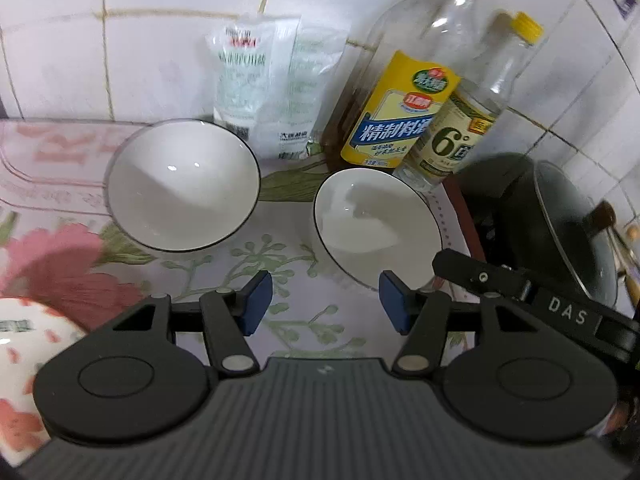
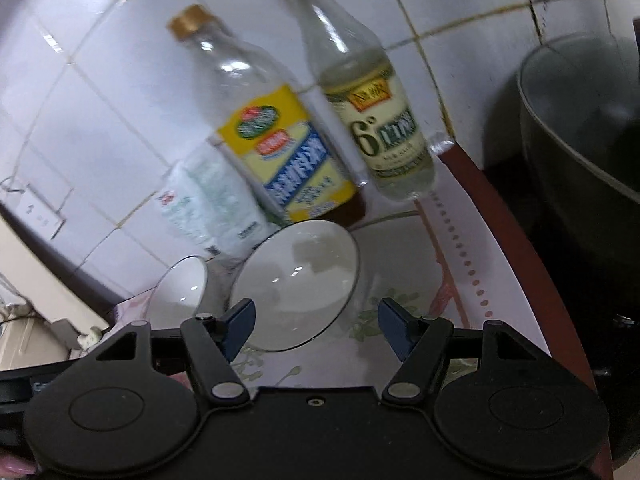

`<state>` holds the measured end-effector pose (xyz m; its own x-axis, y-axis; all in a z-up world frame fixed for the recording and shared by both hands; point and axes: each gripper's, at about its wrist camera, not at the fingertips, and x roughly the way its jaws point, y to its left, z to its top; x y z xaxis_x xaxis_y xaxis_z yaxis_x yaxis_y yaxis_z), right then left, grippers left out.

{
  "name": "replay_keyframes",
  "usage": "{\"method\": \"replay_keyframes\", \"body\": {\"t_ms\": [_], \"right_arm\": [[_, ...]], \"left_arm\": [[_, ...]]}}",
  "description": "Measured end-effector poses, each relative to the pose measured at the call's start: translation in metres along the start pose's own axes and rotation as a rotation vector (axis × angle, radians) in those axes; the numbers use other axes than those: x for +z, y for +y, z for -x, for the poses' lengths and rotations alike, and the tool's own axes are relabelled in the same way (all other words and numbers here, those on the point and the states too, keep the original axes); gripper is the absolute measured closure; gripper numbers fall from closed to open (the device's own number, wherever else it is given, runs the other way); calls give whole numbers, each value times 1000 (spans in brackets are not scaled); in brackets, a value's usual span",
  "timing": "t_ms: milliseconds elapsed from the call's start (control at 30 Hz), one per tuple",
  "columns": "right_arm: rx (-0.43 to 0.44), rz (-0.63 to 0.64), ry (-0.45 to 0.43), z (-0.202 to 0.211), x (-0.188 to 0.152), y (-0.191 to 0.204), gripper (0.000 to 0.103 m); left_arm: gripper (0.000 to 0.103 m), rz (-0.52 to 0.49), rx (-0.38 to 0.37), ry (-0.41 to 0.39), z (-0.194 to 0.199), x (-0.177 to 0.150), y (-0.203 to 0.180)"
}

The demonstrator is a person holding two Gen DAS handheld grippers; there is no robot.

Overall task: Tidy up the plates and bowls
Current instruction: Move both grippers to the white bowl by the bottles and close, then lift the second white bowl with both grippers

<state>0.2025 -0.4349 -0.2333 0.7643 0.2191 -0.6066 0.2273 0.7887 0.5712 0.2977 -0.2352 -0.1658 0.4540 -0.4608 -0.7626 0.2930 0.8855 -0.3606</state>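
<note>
Nearest the left wrist camera, the left tongs (image 1: 326, 302) are seen released, their blue pads apart with nothing between them, above the bench (image 1: 296, 280), which is covered by a floral plastic cloth. Just beyond the right pad stands a white ceramic bowl with a thin dark rim (image 1: 378, 226); the pad overlaps its near edge in the picture, but contact cannot be told. A second white dark-rimmed bowl (image 1: 182, 186) stands apart to the left, tilted toward the camera. Only this view shows a white vessel with red flecks (image 1: 24, 364) at the lower left edge, and part of the right tongs' black body marked "DAS" (image 1: 560, 312) at the right.

From the right wrist, the right tongs (image 2: 316, 322) are likewise seen released and empty. The nearer bowl (image 2: 296, 284) lies between and just beyond the pads, untouched as far as can be seen; the other bowl (image 2: 182, 284) is partly hidden behind it to the left.

Both views show a clear bottle with a yellow-and-blue label and gold cap (image 1: 400, 112) (image 2: 280, 152), a smaller clear bottle with a yellow cap (image 1: 460, 128) (image 2: 372, 112), a white plastic packet (image 1: 264, 84) (image 2: 212, 204) against the white tiled wall (image 1: 152, 40) (image 2: 100, 92), and a dark wok (image 1: 560, 224) (image 2: 580, 120) at the right. Only the right wrist view shows a wall socket (image 2: 40, 214).
</note>
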Motion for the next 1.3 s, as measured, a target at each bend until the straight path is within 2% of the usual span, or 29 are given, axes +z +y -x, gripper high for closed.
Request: {"method": "replay_keyframes", "body": {"t_ms": [100,167,233,300,333,367,400,533,800,1133,1300], "right_arm": [[-10,-22,29,-13,4,-4,30],[-18,-31,47,-22,6,-4,33],[-19,-48,67,-30,8,-5,42],[-25,-61,95,-41,9,-5,59],[-32,-66,104,-44,8,-5,62],[-57,-66,124,-47,7,-4,70],[-75,-57,131,-50,6,-3,73],[-120,-69,148,-53,5,-5,80],[-165,-127,162,-46,1,-5,86],[-109,-248,150,-3,-6,-9,86],[-99,-219,117,24,-6,6,86]], "left_arm": [[48,16,-5,21,-15,4,4],[55,30,-1,35,-22,7,8],[60,51,-12,44,-27,8,13],[69,66,-43,45,-31,9,15],[76,61,-53,46,-32,9,14],[88,46,-69,44,-32,9,12],[90,27,-87,47,-31,10,8],[92,-49,-92,45,-26,7,-6],[94,-74,-47,79,-19,4,-21],[94,-120,-102,120,22,-11,-30],[94,-159,-137,114,55,-22,-34]]}}
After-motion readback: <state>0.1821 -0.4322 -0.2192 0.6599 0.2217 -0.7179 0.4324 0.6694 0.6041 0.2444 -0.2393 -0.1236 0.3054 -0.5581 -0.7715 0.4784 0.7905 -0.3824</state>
